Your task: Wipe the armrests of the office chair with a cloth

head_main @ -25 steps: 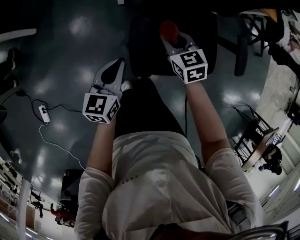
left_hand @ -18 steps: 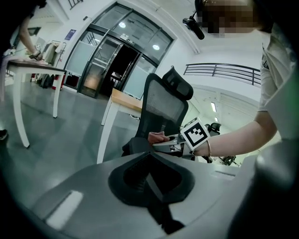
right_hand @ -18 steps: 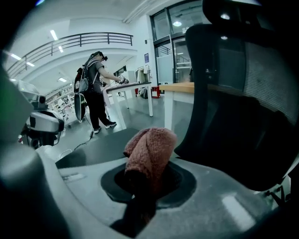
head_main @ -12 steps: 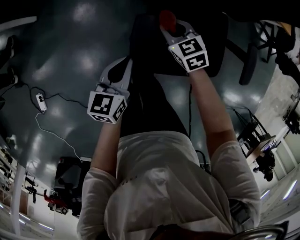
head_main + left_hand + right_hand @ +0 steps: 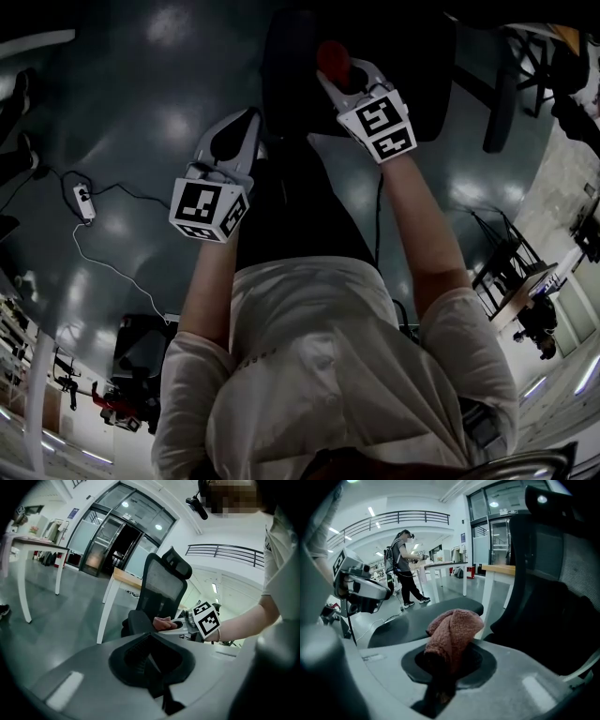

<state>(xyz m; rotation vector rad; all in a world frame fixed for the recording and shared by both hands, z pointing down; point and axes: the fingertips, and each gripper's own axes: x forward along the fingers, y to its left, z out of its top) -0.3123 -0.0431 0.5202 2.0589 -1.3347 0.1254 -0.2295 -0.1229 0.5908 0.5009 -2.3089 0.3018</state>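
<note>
Right tool (image 5: 339, 67) is up at the far side, pinched tight on the red cloth (image 5: 334, 58) — in its own view the bunched cloth (image 5: 452, 630) bulges up out of the clamped jaws. Just beyond it lies the dark flat armrest (image 5: 436, 613) of the office chair (image 5: 286, 66), with the mesh backrest rising on the right. From the left gripper view the cloth (image 5: 164, 623) sits right at the armrest pad (image 5: 138, 620), low in front of the chair back (image 5: 161, 585); whether it presses on the pad I can't say.

Left tool (image 5: 246, 127) hangs nearer and to the left, beside the chair, apart from the cloth. Its jaws are pressed together with nothing between them — the left gripper view shows only the 2 black fingers meeting.

Around them: a glossy grey floor (image 5: 141, 84), a white power strip (image 5: 84, 202) with its cable trailing on the left, and a wood-topped white desk (image 5: 124, 578) behind the chair. A person (image 5: 403, 564) stands far off in the hall by another desk (image 5: 445, 565).
</note>
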